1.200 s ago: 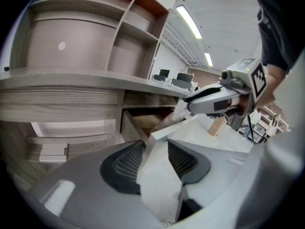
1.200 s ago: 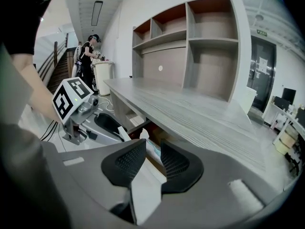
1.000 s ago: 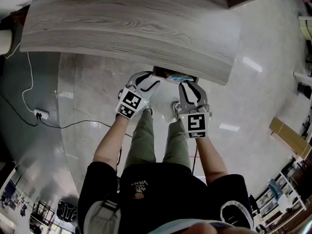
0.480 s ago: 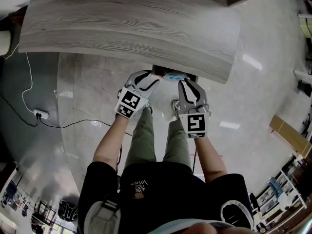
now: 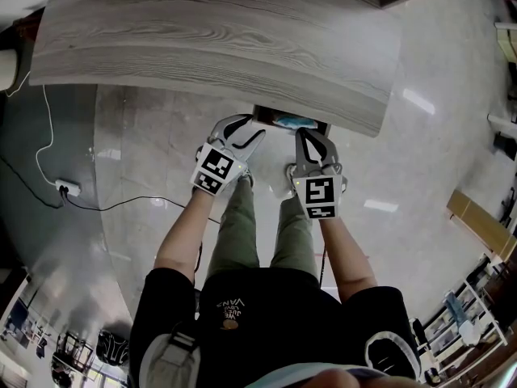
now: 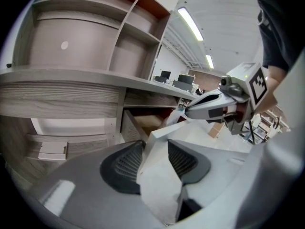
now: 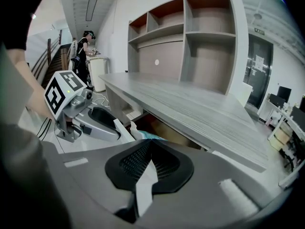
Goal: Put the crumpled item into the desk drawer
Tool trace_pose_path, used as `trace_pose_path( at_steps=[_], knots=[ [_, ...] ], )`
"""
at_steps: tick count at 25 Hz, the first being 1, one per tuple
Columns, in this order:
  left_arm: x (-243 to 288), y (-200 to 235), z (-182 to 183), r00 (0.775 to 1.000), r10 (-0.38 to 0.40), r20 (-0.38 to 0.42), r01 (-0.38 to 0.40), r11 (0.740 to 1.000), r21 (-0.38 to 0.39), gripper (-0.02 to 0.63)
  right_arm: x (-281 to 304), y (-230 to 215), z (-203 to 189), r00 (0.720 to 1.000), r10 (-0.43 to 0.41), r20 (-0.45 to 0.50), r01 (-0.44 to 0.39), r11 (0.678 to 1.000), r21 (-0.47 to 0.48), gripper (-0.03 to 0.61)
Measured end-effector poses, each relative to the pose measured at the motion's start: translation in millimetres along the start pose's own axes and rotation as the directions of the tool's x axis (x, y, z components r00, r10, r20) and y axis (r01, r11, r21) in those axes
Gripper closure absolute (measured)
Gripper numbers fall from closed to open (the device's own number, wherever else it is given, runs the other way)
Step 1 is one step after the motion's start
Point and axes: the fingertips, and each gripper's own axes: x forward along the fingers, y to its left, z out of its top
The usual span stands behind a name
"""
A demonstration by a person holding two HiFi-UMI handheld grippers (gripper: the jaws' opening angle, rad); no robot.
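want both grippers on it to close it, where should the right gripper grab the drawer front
Probably its top edge, right of where the left gripper clamps it, coming from your side and above. The drawer front is a thin upright board that jaws can straddle, and the desk overhangs everything further in.

The person wears a black short-sleeved shirt [image 5: 242, 318] with seemingly pale lettering and olive trousers [image 5: 238, 225]; the grey left gripper [image 5: 252, 133] and right gripper [image 5: 311, 140] bear dark ribbed pads [image 6: 126, 163] and black-and-white marker cubes [image 5: 216, 170].
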Motion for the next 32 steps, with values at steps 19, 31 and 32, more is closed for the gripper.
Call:
trace_pose_path(
  at_steps=[19, 31, 32],
  knots=[
    [2, 1, -3, 1.000, 0.002, -0.004, -0.002, 1.000, -0.003, 0.405, -10, -42, -26, 0.985, -0.134, -0.110, 0.140, 0.989, 0.052, 0.572],
    [2, 0, -3, 1.000, 0.010, -0.020, -0.010, 1.000, 0.004, 0.405, -24, -30, -30, 0.991, -0.094, -0.094, 0.102, 0.991, 0.081, 0.572],
    [2, 0, -3, 1.000, 0.010, -0.020, -0.010, 1.000, 0.006, 0.405, -23, -26, -30, 0.992, -0.084, -0.092, 0.092, 0.993, 0.080, 0.572]
  ],
)
